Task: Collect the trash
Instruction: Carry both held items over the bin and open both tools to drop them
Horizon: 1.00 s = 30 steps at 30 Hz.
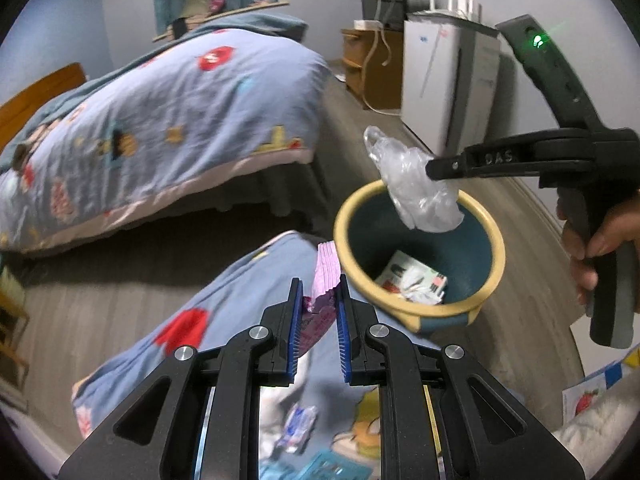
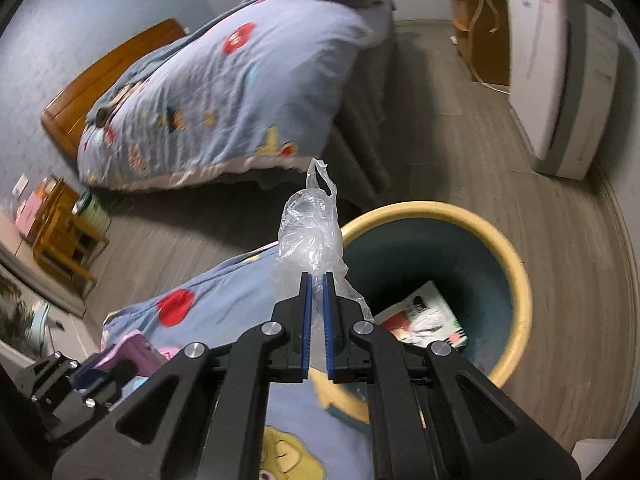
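Pinching a crumpled clear plastic bag (image 2: 310,236), the right gripper (image 2: 317,280) has its blue pads nearly together on the film, and the bag sticks out past the fingertips. From the left wrist view that bag (image 1: 416,188) hangs over the near rim of the yellow-rimmed bin (image 1: 496,240), held by the right gripper (image 1: 434,170) with a hand (image 1: 596,248) on its handle. The left gripper (image 1: 318,292) is closed narrowly on a pink wrapper (image 1: 326,276), which stands up between its pads, just beside the bin's rim. Papers (image 2: 424,316) lie at the bottom of the bin. A blue patterned quilt (image 1: 224,312) lies beneath both grippers.
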Available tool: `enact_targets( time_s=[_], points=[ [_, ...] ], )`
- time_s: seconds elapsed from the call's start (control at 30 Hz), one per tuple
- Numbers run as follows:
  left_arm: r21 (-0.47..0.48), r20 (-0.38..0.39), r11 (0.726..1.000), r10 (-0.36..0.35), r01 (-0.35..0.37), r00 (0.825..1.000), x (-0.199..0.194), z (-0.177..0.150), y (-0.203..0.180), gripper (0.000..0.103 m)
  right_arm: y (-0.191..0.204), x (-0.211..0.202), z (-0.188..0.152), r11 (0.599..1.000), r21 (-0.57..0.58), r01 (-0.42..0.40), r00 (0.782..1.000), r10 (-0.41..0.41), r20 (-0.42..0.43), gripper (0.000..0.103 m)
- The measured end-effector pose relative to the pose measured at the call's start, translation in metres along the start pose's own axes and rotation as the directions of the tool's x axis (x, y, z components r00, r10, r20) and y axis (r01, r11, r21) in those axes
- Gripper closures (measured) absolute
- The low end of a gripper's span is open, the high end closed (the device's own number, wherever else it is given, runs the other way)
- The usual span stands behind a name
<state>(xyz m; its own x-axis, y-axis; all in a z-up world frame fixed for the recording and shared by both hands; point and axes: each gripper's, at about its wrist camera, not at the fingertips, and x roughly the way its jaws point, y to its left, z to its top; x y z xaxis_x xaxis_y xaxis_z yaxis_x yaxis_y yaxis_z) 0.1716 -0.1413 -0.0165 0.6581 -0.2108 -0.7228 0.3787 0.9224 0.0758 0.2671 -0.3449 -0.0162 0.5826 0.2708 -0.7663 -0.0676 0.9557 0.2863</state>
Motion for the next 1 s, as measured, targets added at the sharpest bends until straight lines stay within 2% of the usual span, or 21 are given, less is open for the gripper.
enact_targets(
  time_s=[0.2, 0.37, 0.6, 0.73, 0.83, 0.87, 0.9, 0.93, 1.0],
  points=[
    [0.009, -0.033, 0.998, -0.063, 0.064, 0.997, 0.034, 0.014, -0.025, 0.086, -0.065, 0.009, 0.000, 0.991, 0.085, 0.103, 0.995, -0.102, -0.020, 0.098],
    [0.032, -0.036, 0.995, -0.095, 0.096, 0.995, 0.054, 0.025, -0.044, 0.086, -0.102, 0.025, -0.007, 0.977, 0.153, 0.151, 0.988, -0.142, -0.065, 0.098],
    [0.038, -0.005, 0.986, -0.163, 0.163, 0.987, 0.079, 0.045, -0.060, 0.086, -0.126, 0.042, -0.019, 0.962, 0.227, 0.153, 0.985, -0.131, -0.108, 0.098],
    [0.073, 0.003, 0.982, -0.174, 0.173, 0.985, 0.093, 0.049, -0.072, 0.086, -0.122, 0.048, -0.020, 0.964, 0.229, 0.133, 0.987, -0.108, -0.120, 0.098],
    [0.051, 0.003, 0.983, -0.179, 0.178, 0.984, 0.100, 0.049, -0.071, 0.078, -0.118, 0.050, -0.019, 0.970, 0.212, 0.119, 0.988, -0.095, -0.121, 0.093],
    [0.041, 0.005, 0.983, -0.177, 0.177, 0.984, 0.101, 0.049, -0.070, 0.072, -0.117, 0.049, -0.018, 0.972, 0.201, 0.125, 0.988, -0.102, -0.120, 0.091],
    [0.037, 0.008, 0.984, -0.173, 0.172, 0.985, 0.101, 0.049, -0.068, 0.067, -0.116, 0.048, -0.018, 0.973, 0.192, 0.130, 0.987, -0.109, -0.118, 0.086],
    [0.034, 0.011, 0.986, -0.165, 0.165, 0.986, 0.100, 0.048, -0.067, 0.058, -0.114, 0.047, -0.017, 0.973, 0.190, 0.131, 0.988, -0.111, -0.111, 0.080],
    [0.036, 0.020, 0.988, -0.148, 0.147, 0.989, 0.098, 0.046, -0.063, 0.052, -0.113, 0.046, -0.016, 0.972, 0.191, 0.134, 0.988, -0.116, -0.105, 0.073]
  ],
)
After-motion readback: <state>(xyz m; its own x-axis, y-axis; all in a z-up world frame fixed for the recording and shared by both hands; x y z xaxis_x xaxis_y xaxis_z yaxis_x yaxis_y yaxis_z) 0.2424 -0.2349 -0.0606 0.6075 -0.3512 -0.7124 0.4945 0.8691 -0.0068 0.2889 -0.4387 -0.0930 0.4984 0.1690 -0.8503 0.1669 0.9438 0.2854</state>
